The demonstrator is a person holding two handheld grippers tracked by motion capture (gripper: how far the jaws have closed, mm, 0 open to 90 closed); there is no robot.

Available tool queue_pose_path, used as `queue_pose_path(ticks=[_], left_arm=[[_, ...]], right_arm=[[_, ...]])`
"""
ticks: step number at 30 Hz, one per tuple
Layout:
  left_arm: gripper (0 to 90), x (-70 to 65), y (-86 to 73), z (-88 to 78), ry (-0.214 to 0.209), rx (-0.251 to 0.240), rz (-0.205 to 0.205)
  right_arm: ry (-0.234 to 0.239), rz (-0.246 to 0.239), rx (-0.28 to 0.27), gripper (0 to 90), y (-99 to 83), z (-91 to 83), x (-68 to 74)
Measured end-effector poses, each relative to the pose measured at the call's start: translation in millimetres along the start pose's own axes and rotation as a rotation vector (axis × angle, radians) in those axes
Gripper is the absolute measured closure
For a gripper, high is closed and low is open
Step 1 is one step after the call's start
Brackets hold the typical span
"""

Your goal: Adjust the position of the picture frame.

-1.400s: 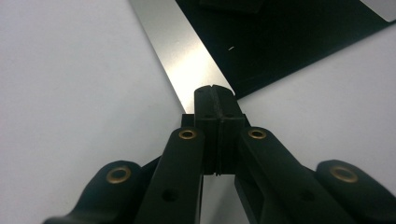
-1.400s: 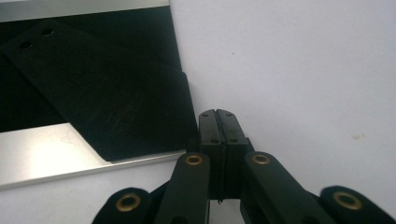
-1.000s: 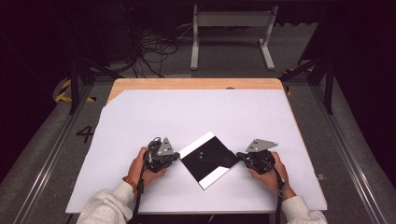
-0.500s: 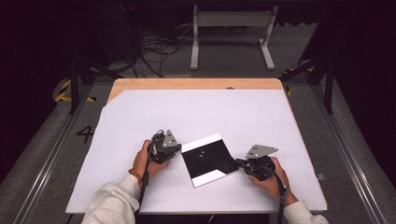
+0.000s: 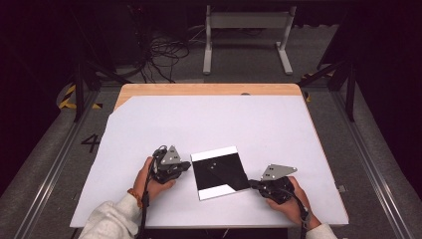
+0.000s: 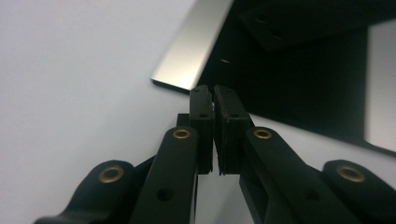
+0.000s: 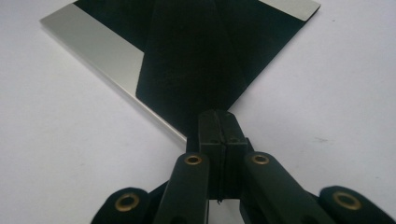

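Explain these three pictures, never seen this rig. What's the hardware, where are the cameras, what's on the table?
No robot here: a person holds a hand tool with two black jaws in each hand. The wide picture comes from a fixed camera above, looking down on the white table. The two close-ups come from cameras mounted on the tools, each looking along its own jaws. One thing lies on the table: a flat, shiny square plate, dark with pale strips. The left gripper sits at its left edge, the right gripper at its near right corner. Both jaws are shut; neither holds anything, they seem to nudge the plate.
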State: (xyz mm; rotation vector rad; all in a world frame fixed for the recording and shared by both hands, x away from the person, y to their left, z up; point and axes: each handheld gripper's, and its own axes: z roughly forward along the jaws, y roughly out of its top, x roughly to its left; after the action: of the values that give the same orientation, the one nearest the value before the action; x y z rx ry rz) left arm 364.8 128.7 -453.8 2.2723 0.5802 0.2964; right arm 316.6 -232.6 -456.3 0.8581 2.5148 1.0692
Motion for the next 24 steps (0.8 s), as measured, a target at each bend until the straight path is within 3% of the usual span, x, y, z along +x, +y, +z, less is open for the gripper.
queue_pose_path(ticks=[7, 10, 12, 16, 19, 24], left_arm=[[87.3, -30.3, -21.9, -19.5, -0.079, -0.004, -0.004], [86.4, -39.2, -25.9, -22.5, -0.08, -0.002, 0.008], [86.0, -43.0, -26.9, -22.9, -0.09, -0.003, 0.009], [85.1, -47.3, -26.2, -21.4, -0.097, 0.006, 0.017], [84.0, -49.9, -25.8, -21.5, -0.103, 0.0, 0.019], [81.7, -61.4, -23.9, -21.5, -0.149, -0.016, 0.019]], right_arm=[[0.005, -0.006, -0.008, 90.0, -4.1, -2.9, 15.3], [0.014, -0.01, -0.008, 90.0, -4.7, -3.6, 18.7], [0.067, -0.014, -0.011, 90.0, -5.1, -2.7, 21.6], [-0.019, -0.111, 0.015, 90.0, -1.1, -2.6, 37.8], [0.004, -0.084, -0.01, 90.0, -4.8, -3.2, 33.2], [-0.003, -0.045, -0.017, 90.0, -10.6, -10.0, 26.4]])
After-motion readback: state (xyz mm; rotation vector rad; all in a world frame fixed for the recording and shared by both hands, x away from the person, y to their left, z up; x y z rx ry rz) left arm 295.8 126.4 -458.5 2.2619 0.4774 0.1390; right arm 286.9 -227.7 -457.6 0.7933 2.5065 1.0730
